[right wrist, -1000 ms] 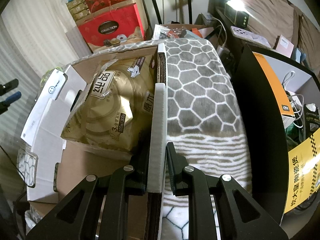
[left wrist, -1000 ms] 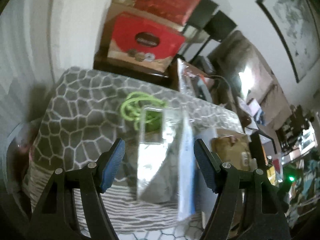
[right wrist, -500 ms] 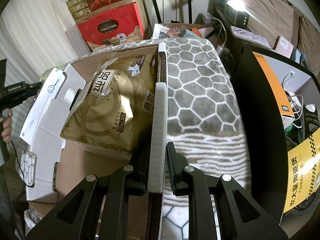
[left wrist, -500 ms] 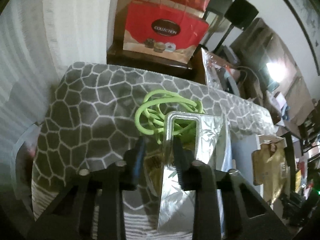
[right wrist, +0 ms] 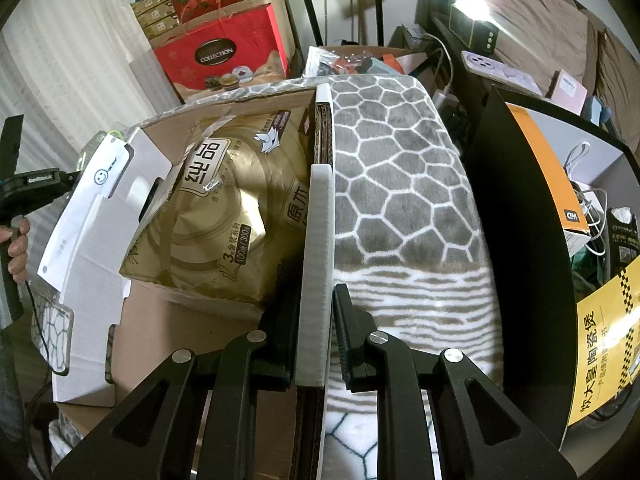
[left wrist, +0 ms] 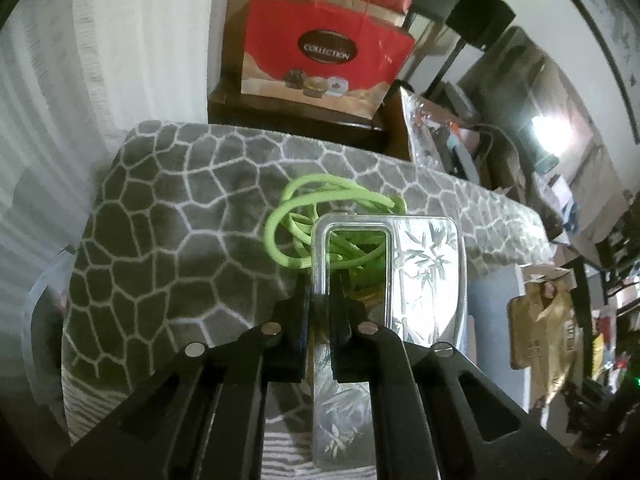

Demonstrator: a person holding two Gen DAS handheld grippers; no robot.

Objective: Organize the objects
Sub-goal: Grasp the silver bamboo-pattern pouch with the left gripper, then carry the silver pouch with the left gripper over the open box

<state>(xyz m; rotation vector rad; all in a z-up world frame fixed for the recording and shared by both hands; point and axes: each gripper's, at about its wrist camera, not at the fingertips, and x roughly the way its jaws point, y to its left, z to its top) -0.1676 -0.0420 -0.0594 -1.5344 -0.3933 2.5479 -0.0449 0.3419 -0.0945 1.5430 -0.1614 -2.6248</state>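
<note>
My left gripper (left wrist: 320,304) is shut on the handle edge of a clear plastic bag (left wrist: 420,272) printed with bamboo. The bag holds a coiled green cord (left wrist: 320,216) and stands on the grey honeycomb blanket (left wrist: 168,224). My right gripper (right wrist: 318,312) is shut on the white foam-edged side wall (right wrist: 318,240) of an open cardboard box (right wrist: 168,344). A gold tissue pack (right wrist: 224,208) lies tilted inside the box. The left gripper also shows at the far left of the right wrist view (right wrist: 36,188).
A red COLLECTION gift bag (left wrist: 324,52) stands behind the blanket. White box flaps (right wrist: 92,232) hang on the box's left. A black and orange panel (right wrist: 520,208) stands to the right. Clutter and cables (right wrist: 588,200) fill the far right.
My left gripper closed from wide open onto the clear bag's handle edge and moved in closer. My right gripper stayed shut on the box wall without moving.
</note>
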